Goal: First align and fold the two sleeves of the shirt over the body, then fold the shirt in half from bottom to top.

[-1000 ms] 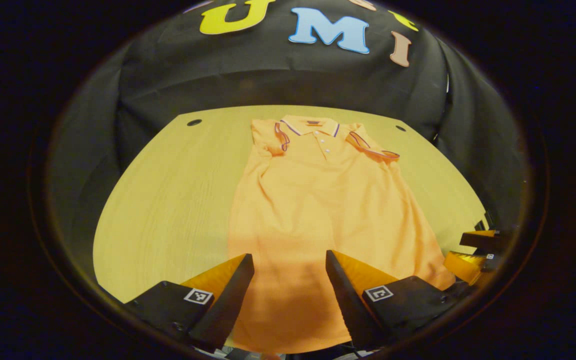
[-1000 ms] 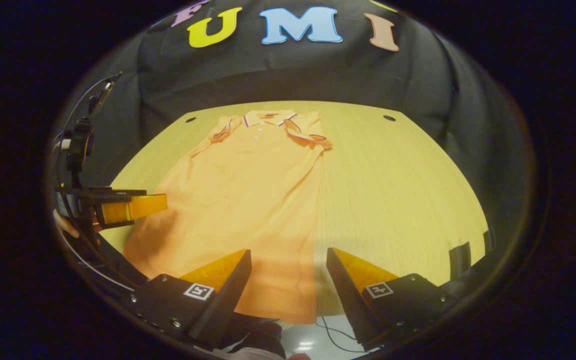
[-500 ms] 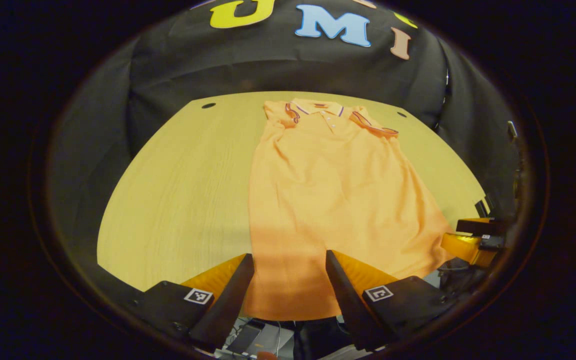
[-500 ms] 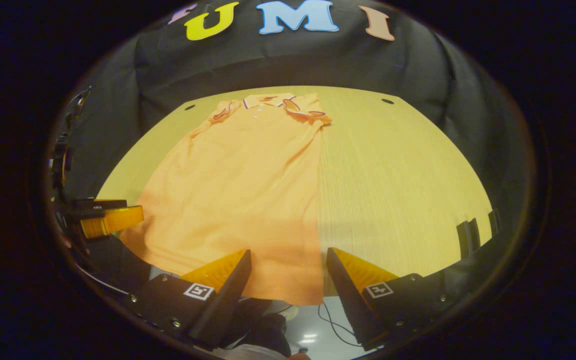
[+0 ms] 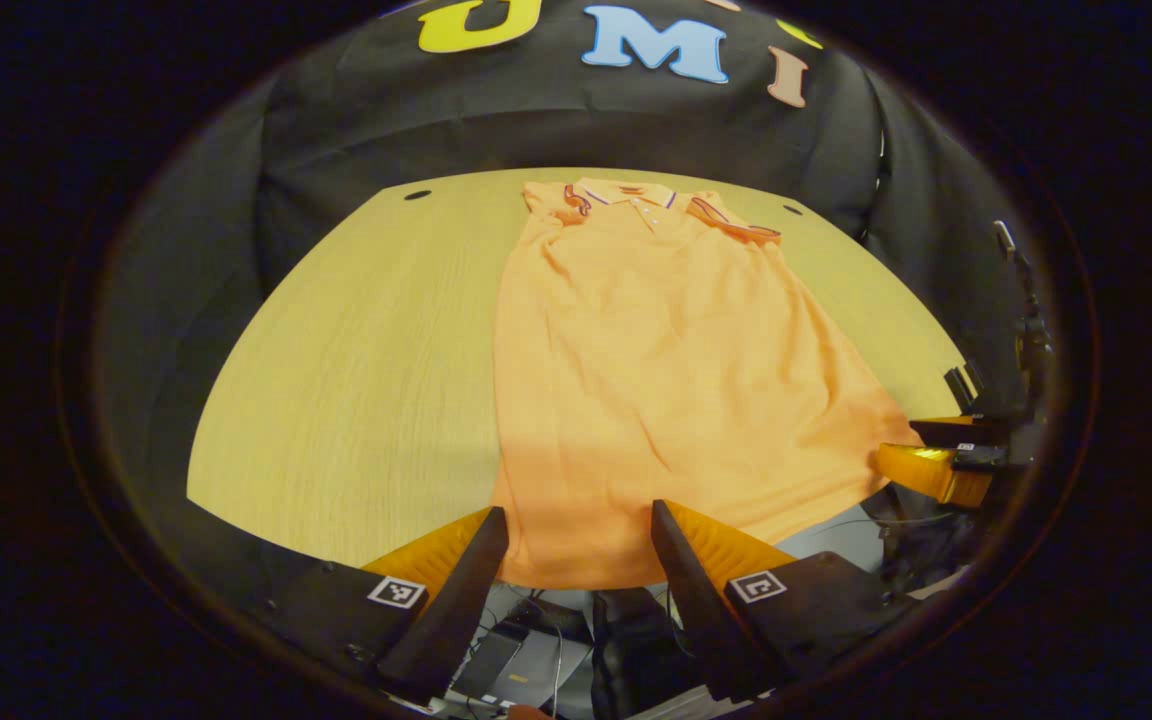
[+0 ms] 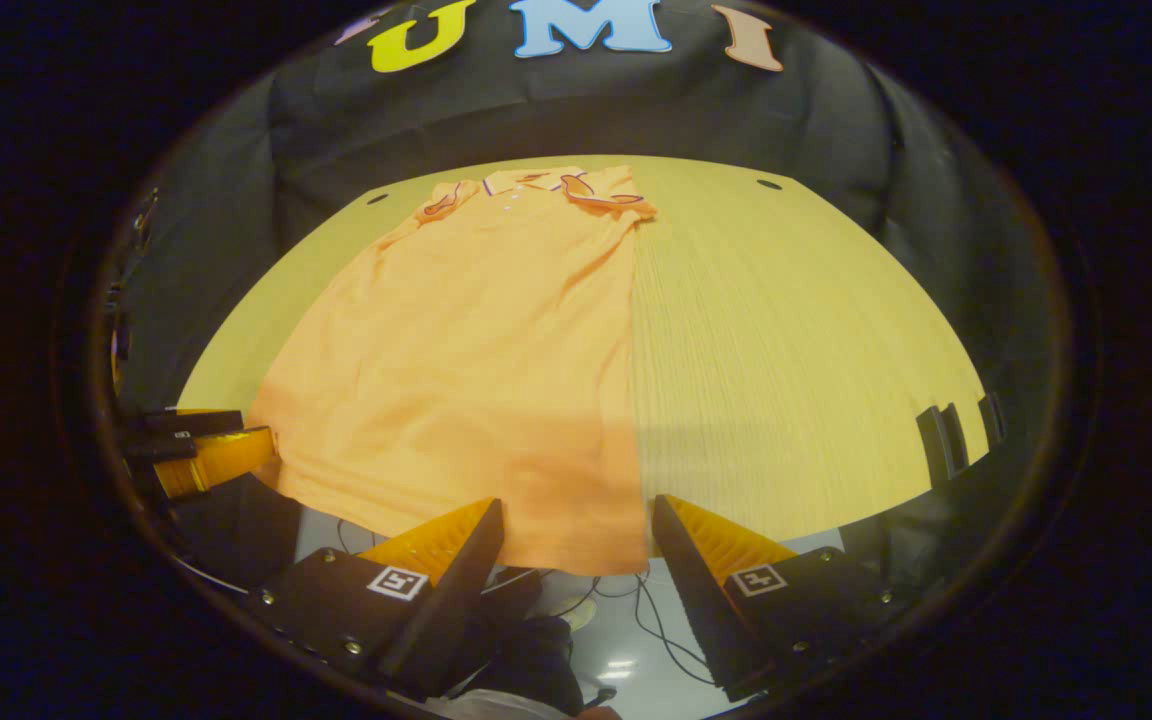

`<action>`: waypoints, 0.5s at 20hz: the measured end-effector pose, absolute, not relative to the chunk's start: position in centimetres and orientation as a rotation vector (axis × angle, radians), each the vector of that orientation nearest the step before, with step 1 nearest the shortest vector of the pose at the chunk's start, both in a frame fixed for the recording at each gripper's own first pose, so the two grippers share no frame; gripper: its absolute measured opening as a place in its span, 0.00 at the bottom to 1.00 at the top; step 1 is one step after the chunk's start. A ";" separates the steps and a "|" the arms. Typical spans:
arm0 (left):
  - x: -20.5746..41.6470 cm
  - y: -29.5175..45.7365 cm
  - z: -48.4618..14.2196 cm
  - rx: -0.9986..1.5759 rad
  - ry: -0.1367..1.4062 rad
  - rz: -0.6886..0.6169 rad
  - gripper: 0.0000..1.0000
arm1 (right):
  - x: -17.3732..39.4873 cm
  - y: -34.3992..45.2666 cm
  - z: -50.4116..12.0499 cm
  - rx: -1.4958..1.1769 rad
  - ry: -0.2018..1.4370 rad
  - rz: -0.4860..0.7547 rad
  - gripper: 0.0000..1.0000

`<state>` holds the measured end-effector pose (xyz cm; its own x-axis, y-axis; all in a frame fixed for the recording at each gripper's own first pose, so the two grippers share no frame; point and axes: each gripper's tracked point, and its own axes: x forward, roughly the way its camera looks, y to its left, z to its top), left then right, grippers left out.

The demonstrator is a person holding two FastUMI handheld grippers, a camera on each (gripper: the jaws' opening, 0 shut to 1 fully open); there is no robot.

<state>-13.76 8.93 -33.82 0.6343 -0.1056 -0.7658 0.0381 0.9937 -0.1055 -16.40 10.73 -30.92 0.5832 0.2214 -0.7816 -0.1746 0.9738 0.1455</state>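
An orange polo shirt point(image 5: 656, 360) point(image 6: 476, 330) lies flat on the wooden table, collar at the far end and both short sleeves folded in over the chest. Its hem hangs a little over the table's near edge. My left gripper point(image 5: 576, 545) is open just in front of the hem's left corner, which sits between the fingers without being pinched. My right gripper point(image 6: 576, 540) is open at the hem's right corner, likewise off the cloth. The right gripper point(image 5: 936, 460) also shows at the right of the left gripper view, and the left gripper point(image 6: 196, 450) at the left of the right gripper view.
The table point(image 5: 356, 360) point(image 6: 796, 340) has bare wood on both sides of the shirt and small dark holes point(image 5: 417, 195) point(image 6: 768, 184) near its far corners. Below the near edge lie floor and cables point(image 6: 626, 610).
Both grippers have drawn back toward the table's near edge, so the hem and the floor beyond the edge have come into view. The shirt has not moved.
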 end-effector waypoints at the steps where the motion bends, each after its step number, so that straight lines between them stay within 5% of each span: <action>1: -13.8 9.0 -33.8 -0.070 0.871 -0.079 0.95 | -16.4 10.7 -31.0 0.049 0.919 0.231 0.94; 6: -14.0 8.5 -34.2 -0.006 0.879 -0.073 0.96 | -16.4 10.5 -31.2 0.000 0.907 0.233 0.94; 7: -13.8 8.0 -33.9 -0.003 0.867 -0.079 0.89 | -16.4 10.8 -31.2 0.003 0.905 0.236 0.93; 9: -13.6 7.3 -34.0 0.006 0.870 -0.091 0.74 | -16.2 10.6 -31.2 0.014 0.909 0.224 0.79; 10: -13.3 7.0 -34.0 0.011 0.870 -0.092 0.66 | -16.2 10.4 -31.3 0.025 0.912 0.211 0.64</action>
